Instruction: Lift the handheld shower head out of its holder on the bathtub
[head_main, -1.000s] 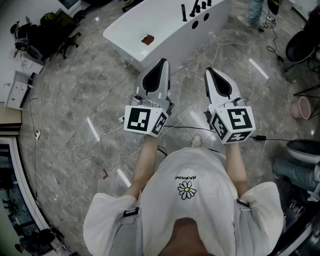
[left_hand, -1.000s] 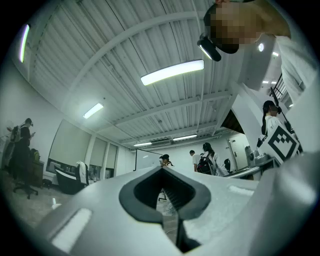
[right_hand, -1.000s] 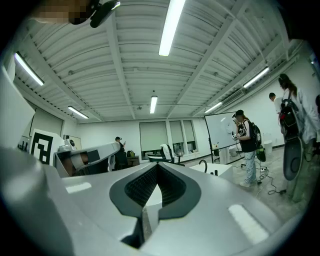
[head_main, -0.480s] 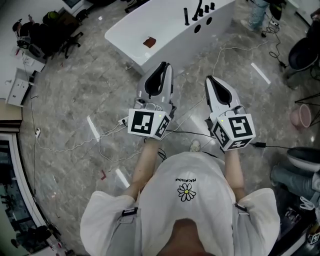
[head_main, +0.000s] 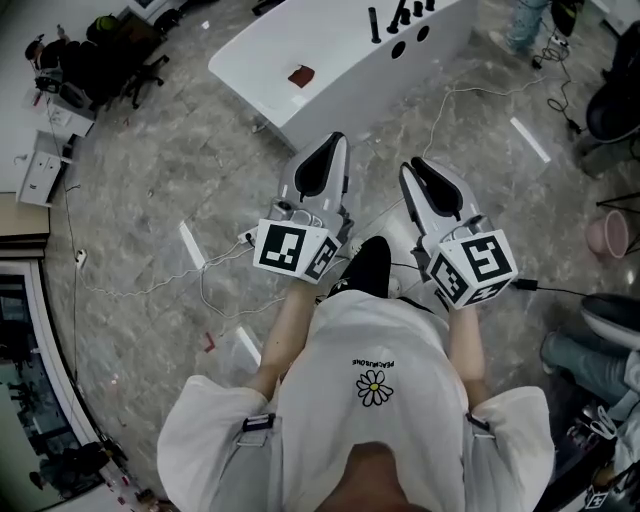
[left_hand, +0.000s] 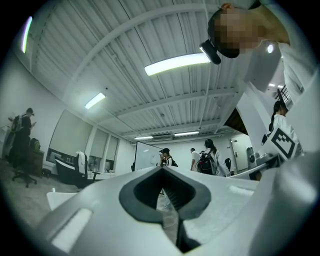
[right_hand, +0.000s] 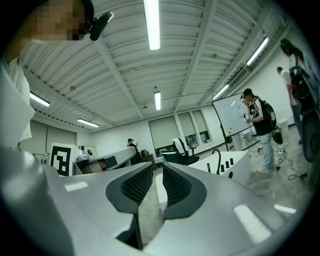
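Note:
The white bathtub (head_main: 330, 50) stands at the top of the head view, well ahead of both grippers. A row of black fittings (head_main: 398, 18) rises from its right end; from here I cannot tell which one is the shower head. The right gripper view shows these fittings (right_hand: 229, 166) small and far off, led by a curved black spout (right_hand: 218, 159). My left gripper (head_main: 325, 160) is held at waist height with its jaws together and nothing in them. My right gripper (head_main: 418, 170) is beside it, its pads a narrow gap apart and empty.
A small red-brown object (head_main: 301, 75) lies inside the tub. White and black cables (head_main: 215, 270) trail over the marble floor. A black shoe (head_main: 366, 266) shows between the grippers. There are chairs and gear (head_main: 95, 60) at far left and a pink bucket (head_main: 606, 232) at right.
The person's black shoe has come into view between the grippers, a step toward the tub. Both grippers keep their pose, shifted slightly in the frame.

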